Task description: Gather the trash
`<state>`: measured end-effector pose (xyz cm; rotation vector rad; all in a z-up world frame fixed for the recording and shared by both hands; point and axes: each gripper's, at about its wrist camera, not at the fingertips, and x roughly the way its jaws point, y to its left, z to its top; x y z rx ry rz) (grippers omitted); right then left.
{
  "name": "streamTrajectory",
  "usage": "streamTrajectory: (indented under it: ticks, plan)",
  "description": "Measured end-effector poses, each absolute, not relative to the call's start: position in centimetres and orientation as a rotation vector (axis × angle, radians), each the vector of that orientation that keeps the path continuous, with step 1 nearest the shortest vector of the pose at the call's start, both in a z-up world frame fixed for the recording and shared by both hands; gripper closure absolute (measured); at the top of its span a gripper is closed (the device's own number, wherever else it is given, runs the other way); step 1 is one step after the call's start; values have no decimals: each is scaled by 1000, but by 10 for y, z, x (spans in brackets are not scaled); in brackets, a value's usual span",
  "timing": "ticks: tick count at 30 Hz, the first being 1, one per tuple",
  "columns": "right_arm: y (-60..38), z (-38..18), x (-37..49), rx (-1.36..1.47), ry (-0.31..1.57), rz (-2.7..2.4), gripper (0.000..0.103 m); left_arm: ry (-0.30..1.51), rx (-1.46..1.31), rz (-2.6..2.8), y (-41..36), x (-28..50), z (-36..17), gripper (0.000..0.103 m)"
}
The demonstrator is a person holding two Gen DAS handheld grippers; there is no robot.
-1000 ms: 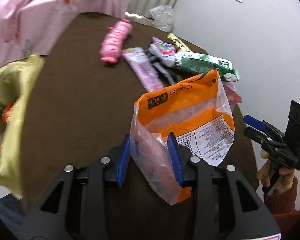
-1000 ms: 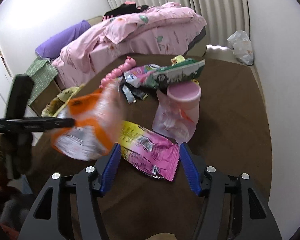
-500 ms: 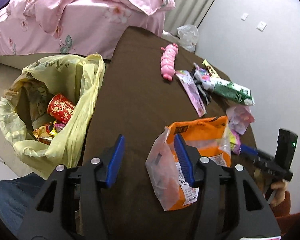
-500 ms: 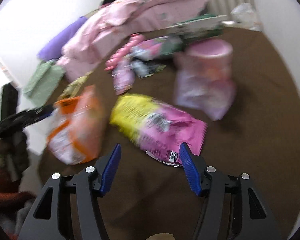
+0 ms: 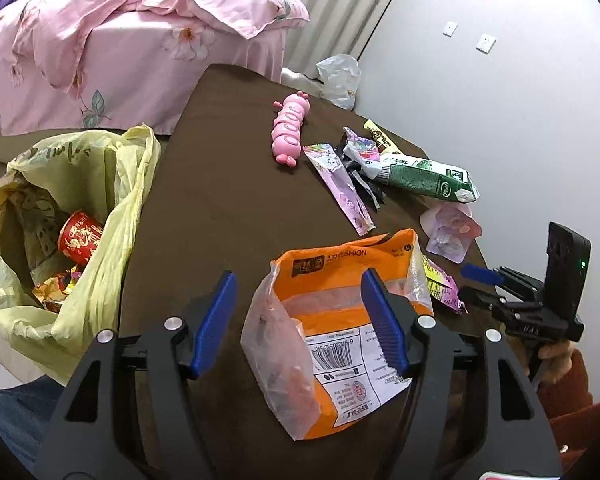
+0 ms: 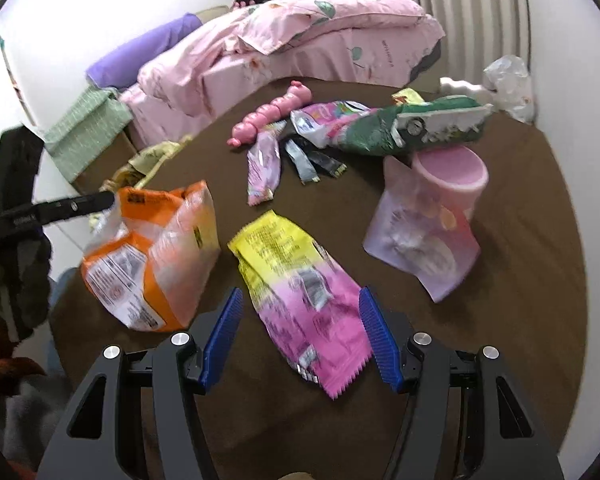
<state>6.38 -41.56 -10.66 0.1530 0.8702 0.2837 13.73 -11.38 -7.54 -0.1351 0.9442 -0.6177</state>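
Spread wide, the left gripper is seen with its blue fingers parted; the orange bag stands between them, close against the right finger, and no grip on it is shown. That bag is placed on the brown table near its front edge. Beyond the table's left edge, a yellow trash sack is hung open, with a red can and foil wrappers inside. Bare brown surface is left between the orange bag and that edge.

The right gripper is likewise held open, nothing clasped, and the pink-and-yellow wrapper is lain flat between and just ahead of its fingers. To the wrapper's left the orange bag is seen; to its right a pink cup in a clear pouch. Farther toward the table's far edge a pink toy, a green packet and small sachets are clustered. Open tabletop is left at the right side and the near edge.
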Motion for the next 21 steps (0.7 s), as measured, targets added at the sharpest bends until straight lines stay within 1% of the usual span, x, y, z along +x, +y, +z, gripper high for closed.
streamTrajectory:
  ticks: [4, 7, 8, 9, 11, 13, 16, 18, 21]
  plan:
    - [-412, -111, 81, 117, 874, 350, 46, 952, -148, -625, -110, 140, -75, 42]
    - [-406, -121, 91, 70, 913, 379, 46, 981, -170, -612, -105, 144, -77, 42]
    - [-403, -123, 92, 60, 923, 380, 47, 983, -172, -607, -103, 144, -77, 42]
    - [-401, -127, 91, 49, 934, 385, 53, 984, -170, -599, -102, 145, -77, 42]
    - [-399, -129, 87, 31, 921, 372, 56, 995, -171, -597, -100, 145, -78, 42]
    - [-401, -128, 83, 45, 914, 342, 71, 1016, -187, -600, -100, 146, -82, 42]
    - [-408, -122, 75, 93, 891, 317, 84, 1026, -198, -614, -102, 143, -84, 42]
    - [-412, -114, 68, 115, 860, 289, 87, 1020, -199, -625, -104, 141, -83, 42]
    - [-420, -104, 59, 166, 826, 265, 87, 1018, -196, -642, -106, 137, -81, 42]
